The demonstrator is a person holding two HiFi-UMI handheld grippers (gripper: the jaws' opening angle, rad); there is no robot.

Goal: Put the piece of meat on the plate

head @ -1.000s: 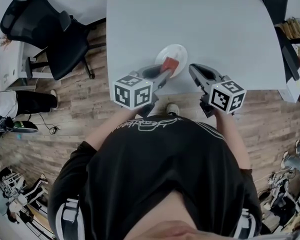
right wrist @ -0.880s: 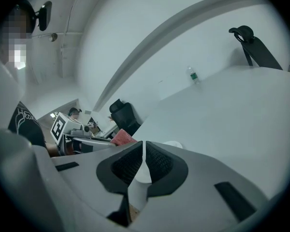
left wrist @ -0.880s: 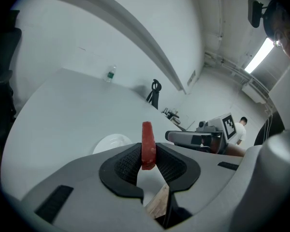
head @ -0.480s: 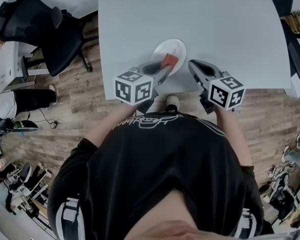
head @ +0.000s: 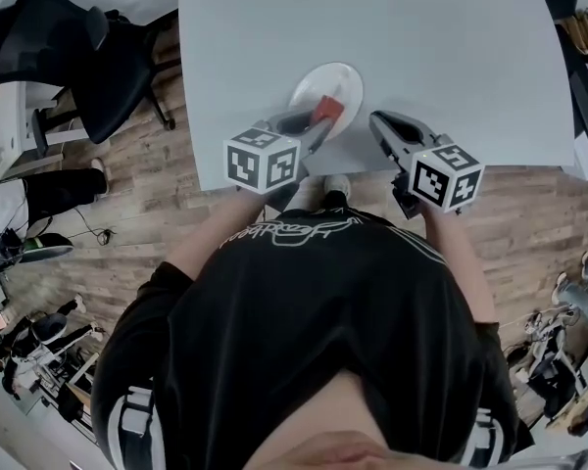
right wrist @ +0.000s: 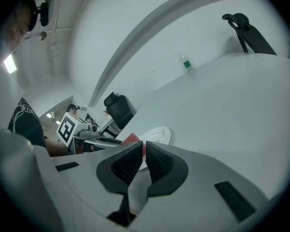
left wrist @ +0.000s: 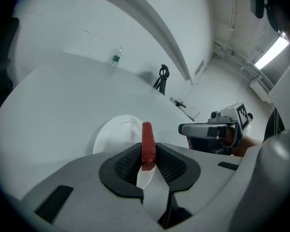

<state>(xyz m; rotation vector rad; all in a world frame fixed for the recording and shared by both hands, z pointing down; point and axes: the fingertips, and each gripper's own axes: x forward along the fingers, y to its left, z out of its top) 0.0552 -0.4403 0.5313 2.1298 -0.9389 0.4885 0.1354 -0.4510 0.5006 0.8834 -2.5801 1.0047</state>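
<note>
A flat red piece of meat stands on edge between the pads of my left gripper, which is shut on it. It hangs over the near rim of the white plate. In the head view the meat shows over the plate, at the tip of the left gripper. My right gripper hovers just right of the plate. Its jaws are shut with nothing between them. From there I see the plate, the meat and the left gripper's marker cube.
The grey table ends at its front edge right under both grippers. A small bottle and a black stand sit at the table's far side. A black office chair stands on the wooden floor to the left.
Both grippers have sunk toward the table. The left one still holds the meat, now lower over the plate's near rim.
</note>
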